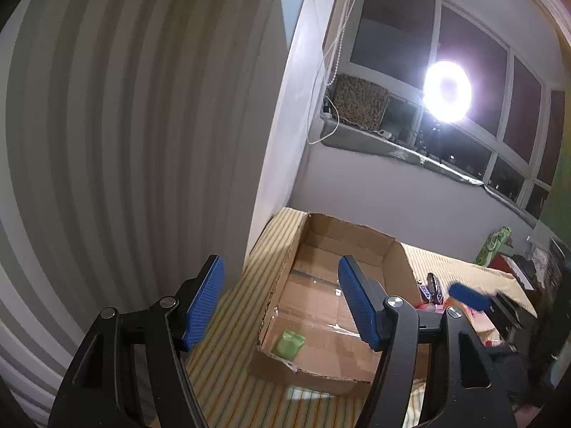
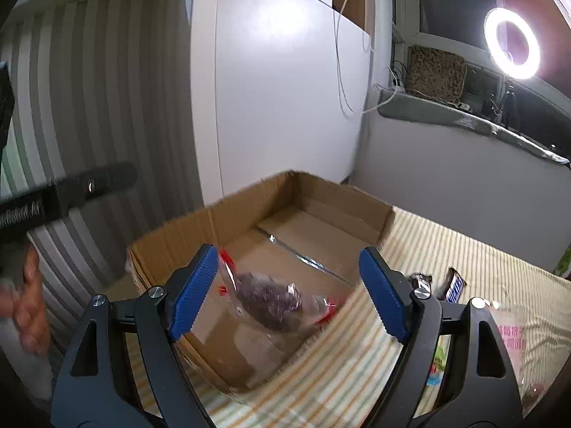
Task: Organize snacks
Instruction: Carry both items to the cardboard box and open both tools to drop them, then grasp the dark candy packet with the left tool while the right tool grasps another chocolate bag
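Note:
An open cardboard box (image 1: 389, 249) sits on a striped cloth; it also shows in the right wrist view (image 2: 178, 235). A green snack packet (image 1: 289, 344) lies in its near corner. My left gripper (image 1: 282, 303) is open and empty, above the box's left side. My right gripper (image 2: 289, 292) is open above the box. A clear bag of dark snacks with red trim (image 2: 271, 301) lies in the box just below and between its fingers, free of them. The right gripper's blue finger (image 1: 467, 294) shows blurred at the right of the left wrist view.
Two chocolate bars (image 2: 453, 285) and a pink-printed packet (image 2: 514, 339) lie on the striped cloth (image 2: 357, 363) right of the box. More wrapped snacks (image 1: 431, 290) show beside the box. A striped wall and white cabinet stand behind. A ring light (image 2: 512, 42) shines at the window.

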Demonstrator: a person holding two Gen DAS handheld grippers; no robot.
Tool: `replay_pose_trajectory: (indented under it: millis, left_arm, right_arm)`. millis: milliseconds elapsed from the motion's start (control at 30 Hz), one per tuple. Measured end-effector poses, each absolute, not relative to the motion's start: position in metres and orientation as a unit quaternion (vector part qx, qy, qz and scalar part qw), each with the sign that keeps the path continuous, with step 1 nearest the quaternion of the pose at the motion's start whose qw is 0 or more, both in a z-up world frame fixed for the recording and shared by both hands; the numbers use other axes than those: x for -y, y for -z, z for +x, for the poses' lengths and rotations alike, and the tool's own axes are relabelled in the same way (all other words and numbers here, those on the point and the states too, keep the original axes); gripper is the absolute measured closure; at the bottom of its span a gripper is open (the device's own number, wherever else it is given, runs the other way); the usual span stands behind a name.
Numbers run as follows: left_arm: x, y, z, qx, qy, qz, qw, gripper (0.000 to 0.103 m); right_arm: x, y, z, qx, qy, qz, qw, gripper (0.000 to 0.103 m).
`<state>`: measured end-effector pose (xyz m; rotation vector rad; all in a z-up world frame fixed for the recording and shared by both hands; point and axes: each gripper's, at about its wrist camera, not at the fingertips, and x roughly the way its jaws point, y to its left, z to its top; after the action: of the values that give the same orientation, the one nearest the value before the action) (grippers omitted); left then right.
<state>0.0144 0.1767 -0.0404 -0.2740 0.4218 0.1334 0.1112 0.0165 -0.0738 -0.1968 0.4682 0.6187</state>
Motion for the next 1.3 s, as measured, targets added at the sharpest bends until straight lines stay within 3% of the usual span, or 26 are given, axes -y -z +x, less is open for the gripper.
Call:
replay_pose_trajectory:
  millis: [433, 833, 1300]
  left_arm:
    - [-0.178, 0.034, 0.002, -0.199, -0.066, -0.127, 0.969, 0.033]
    - [-0.155, 0.031, -0.005, -0.203, -0.065, -0.101, 0.972, 0.026]
    - [-0.021, 0.043, 0.016, -0.243, 0.061, -0.017, 0.968, 0.025]
  right_arm:
    - [0.017, 0.056, 0.069, -0.203, -0.251, -0.074, 0.944, 0.013]
    - [0.081, 0.088, 0.027, -0.224, -0.186, -0.069, 0.954, 0.013]
    - [0.213, 0.107, -0.002, -0.236, -0.081, -0.004, 0.968, 0.013]
